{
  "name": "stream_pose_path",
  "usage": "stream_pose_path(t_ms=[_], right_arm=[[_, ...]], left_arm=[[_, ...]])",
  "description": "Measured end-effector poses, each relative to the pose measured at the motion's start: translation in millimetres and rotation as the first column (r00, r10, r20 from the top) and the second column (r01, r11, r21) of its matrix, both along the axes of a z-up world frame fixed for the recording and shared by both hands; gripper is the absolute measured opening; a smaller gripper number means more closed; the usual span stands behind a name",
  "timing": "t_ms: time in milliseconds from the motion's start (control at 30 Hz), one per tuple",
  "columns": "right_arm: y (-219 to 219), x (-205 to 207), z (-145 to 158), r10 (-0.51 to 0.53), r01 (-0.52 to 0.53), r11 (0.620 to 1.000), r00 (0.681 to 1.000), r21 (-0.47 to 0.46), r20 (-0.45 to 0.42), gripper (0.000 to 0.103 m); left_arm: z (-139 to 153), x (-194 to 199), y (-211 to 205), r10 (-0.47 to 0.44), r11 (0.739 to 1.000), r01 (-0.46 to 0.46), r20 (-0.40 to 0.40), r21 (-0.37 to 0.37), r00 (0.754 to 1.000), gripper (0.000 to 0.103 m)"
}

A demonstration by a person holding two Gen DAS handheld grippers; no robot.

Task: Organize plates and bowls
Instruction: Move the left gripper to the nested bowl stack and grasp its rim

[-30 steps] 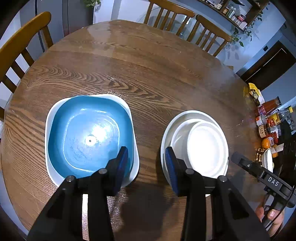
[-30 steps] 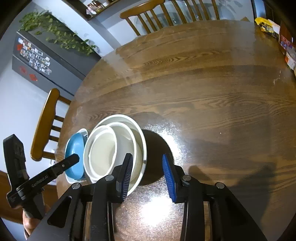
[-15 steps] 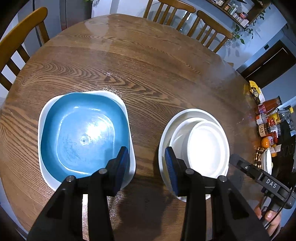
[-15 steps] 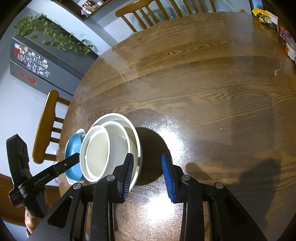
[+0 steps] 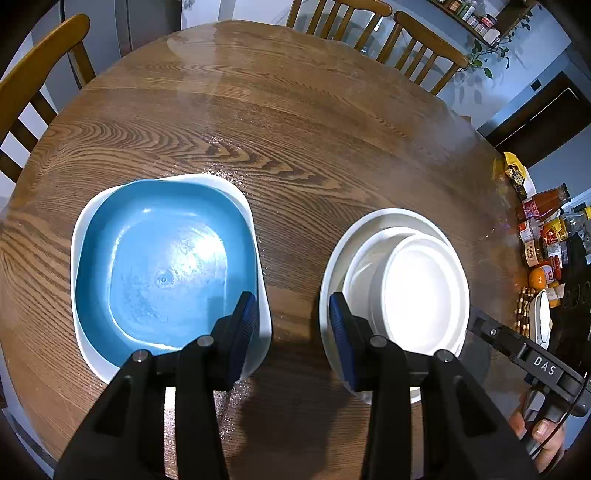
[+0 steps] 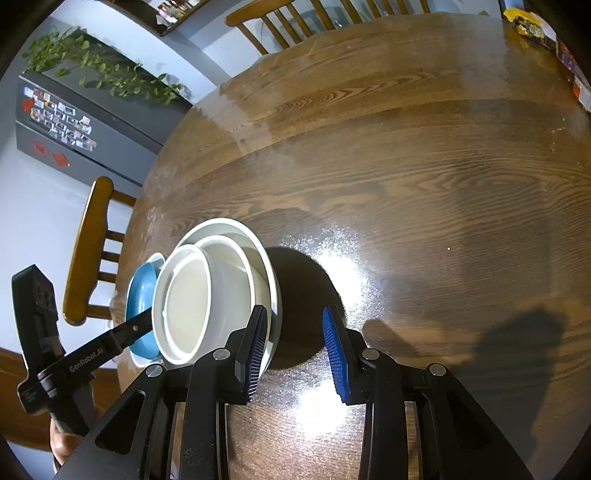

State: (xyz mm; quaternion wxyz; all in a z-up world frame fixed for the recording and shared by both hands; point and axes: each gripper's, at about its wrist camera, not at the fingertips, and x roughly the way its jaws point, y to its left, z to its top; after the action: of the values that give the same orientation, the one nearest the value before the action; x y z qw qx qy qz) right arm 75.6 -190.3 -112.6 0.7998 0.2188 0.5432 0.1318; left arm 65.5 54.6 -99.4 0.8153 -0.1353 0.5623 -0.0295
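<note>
Looking down from the left wrist
Left gripper [image 5: 291, 334]: jaws apart with only bare wood between them, holding nothing, poised above the gap between the two stacks
Blue square dish [image 5: 166, 266]: nested inside a white square dish [image 5: 255, 221], empty, on the left of the round wooden worktop [image 5: 295, 129]
White bowl stack: a small white bowl [image 5: 421, 291] sits off-centre in a middle white bowl [image 5: 360, 266], both inside a wide white bowl [image 5: 373, 221]; the small one is empty
Right edge of worktop: sauce bottles and jars [image 5: 543, 229] crowded together, well apart from the stacks
Chairs [image 5: 417, 33]: wooden, around the far rim

Looking down from the right wrist
Right gripper [image 6: 293, 349]: jaws apart, gripping nothing, over bare worktop just right of the white stack
White bowl stack: small white bowl [image 6: 184, 302] in the middle one [image 6: 236, 273], inside the wide white bowl [image 6: 229, 227]
Blue square dish [image 6: 142, 291]: beyond the stack on the left, partly hidden by it
Refrigerator [image 6: 70, 122]: dark, with magnets, a trailing plant [image 6: 96, 66] on top
</note>
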Motion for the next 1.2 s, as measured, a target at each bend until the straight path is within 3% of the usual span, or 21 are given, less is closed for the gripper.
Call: stream_pose_path(t_ms=[767,967,1200], right_arm=[[5.3,2.8,-8.3,0.000,0.000,1.000,1.000,0.002,-0.022,0.034],[6.6,3.6,-8.6,-0.003,0.003,1.000,1.000,-0.001,-0.020,0.034],[10.8,5.0,-7.1,0.012,-0.012,1.000,1.000,0.011,-0.008,0.022]], left_arm=[[-5.2,3.4,-16.3,-0.034,0.993,0.032,0.015,0.117,0.999,0.037],[-4.4,4.2,-21.9,-0.059,0.988,0.055,0.028,0.141,0.998,0.026],[-6.2,4.3,-24.0,-0.066,0.989,0.062,0.028,0.134,0.997,0.018]])
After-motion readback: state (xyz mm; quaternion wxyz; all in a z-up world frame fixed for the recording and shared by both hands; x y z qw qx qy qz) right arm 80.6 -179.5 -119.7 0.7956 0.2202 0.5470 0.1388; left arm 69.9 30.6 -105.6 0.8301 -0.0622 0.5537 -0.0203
